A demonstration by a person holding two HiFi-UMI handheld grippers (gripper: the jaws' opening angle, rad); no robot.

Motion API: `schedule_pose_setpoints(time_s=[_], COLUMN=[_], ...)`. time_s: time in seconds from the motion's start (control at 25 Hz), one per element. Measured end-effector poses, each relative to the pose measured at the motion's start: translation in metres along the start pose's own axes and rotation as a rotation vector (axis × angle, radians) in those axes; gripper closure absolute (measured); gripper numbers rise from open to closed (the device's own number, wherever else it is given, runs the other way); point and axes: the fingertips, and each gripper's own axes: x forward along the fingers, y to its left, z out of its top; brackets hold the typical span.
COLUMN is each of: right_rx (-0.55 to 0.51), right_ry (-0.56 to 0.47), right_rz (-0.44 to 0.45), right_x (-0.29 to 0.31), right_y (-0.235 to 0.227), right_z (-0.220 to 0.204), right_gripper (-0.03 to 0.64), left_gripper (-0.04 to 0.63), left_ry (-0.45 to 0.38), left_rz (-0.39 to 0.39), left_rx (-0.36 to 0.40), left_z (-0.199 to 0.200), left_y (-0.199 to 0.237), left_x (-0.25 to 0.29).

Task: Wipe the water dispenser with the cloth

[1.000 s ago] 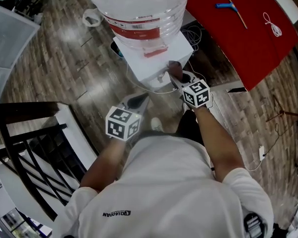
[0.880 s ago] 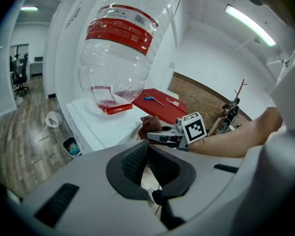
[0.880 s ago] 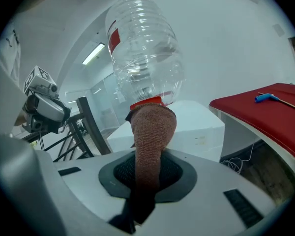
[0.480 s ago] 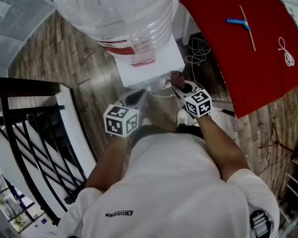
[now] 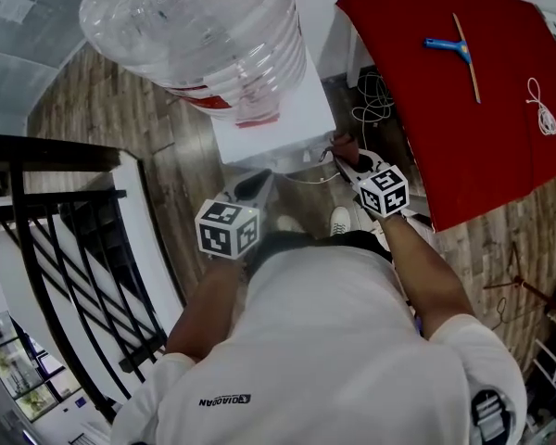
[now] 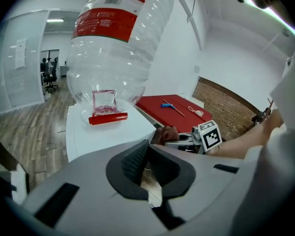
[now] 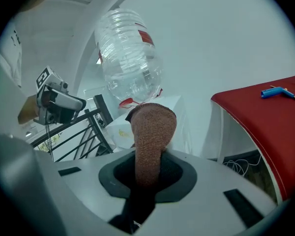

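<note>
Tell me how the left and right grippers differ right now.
The right gripper is shut on the cloth; the left gripper is shut on nothing. The right gripper sits by the dispenser's right front corner; the left gripper is at its front. Both carry marker cubes.

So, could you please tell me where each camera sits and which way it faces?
Head view: on the person's head, facing steeply down at the water dispenser; shows shirt, arms, left gripper and right gripper.
Left gripper view: on the left gripper, facing along its shut jaws toward the bottle; shows the right gripper.
Right gripper view: on the right gripper, facing along the clamped cloth up at the bottle; shows the left gripper.
Shared: both gripper views show the bottle and red table.
</note>
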Motion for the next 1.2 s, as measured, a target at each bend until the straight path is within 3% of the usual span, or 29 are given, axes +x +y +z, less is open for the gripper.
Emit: schedule_pose_setpoints(time_s=[0.32,0.64,1.08,1.2], right_rx=[0.054,0.089,0.135,0.149], right_ry=[-0.014,-0.023,-0.037,-0.001], right_rz=[-0.105,-0.196,-0.093,-0.014], right_x=[-0.012,-0.023,0.000,0.014], right_y=[-0.006,0.013,0.066,0.086], right_z=[0.004,0.017,0.059,0.070], right_gripper=[0.558,0.558,0.558,0.558], left_gripper=[0.606,0.606,0.606,0.606], left_ry=[0.010,0.008,-0.039,-0.047], left_rz=[-0.052,-0.130,-0.094,-0.065], left_rx=[0.098,0.104,0.020,-0.012], left_z=[0.002,-0.005,-0.024,-0.025], left_y=[-0.003,0.011,0.047,0.057], left_x=[-0.011,-0.020,-0.038,-0.038])
